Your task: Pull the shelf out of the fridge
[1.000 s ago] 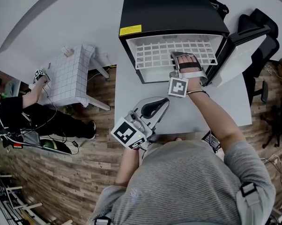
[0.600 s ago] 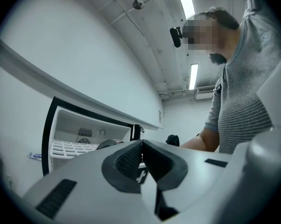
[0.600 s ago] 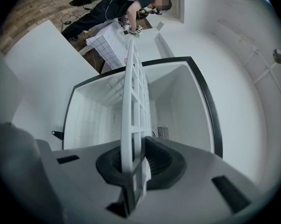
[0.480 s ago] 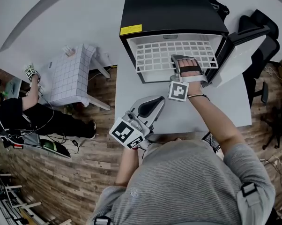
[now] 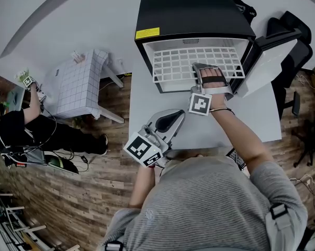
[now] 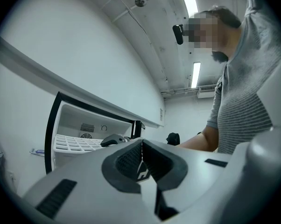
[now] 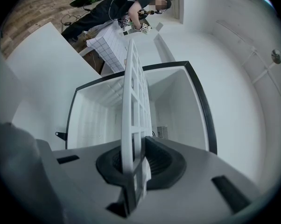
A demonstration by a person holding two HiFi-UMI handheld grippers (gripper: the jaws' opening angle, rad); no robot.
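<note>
A small black fridge [image 5: 191, 12] lies on its back on the white table [image 5: 147, 95], its door [image 5: 270, 61] swung open to the right. The white wire shelf [image 5: 183, 61] sticks partly out of the fridge mouth. My right gripper [image 5: 212, 72] is shut on the shelf's front edge; in the right gripper view the shelf [image 7: 133, 125] runs edge-on between the pads, into the white fridge cavity [image 7: 173, 111]. My left gripper [image 5: 168, 122] rests low over the table near the person's body, jaws shut and empty [image 6: 141, 160]. From there the fridge [image 6: 84, 129] shows at the left.
A white stool with a gridded cloth [image 5: 81, 85] stands left of the table on the wood floor. Another person [image 5: 26, 124] crouches at the far left. A black office chair [image 5: 296, 35] stands right of the fridge door. The table's front edge lies just before the person's torso.
The shelf's front edge and my right gripper have shifted slightly right and toward me. The left gripper barely moved. The person at far left raised an arm.
</note>
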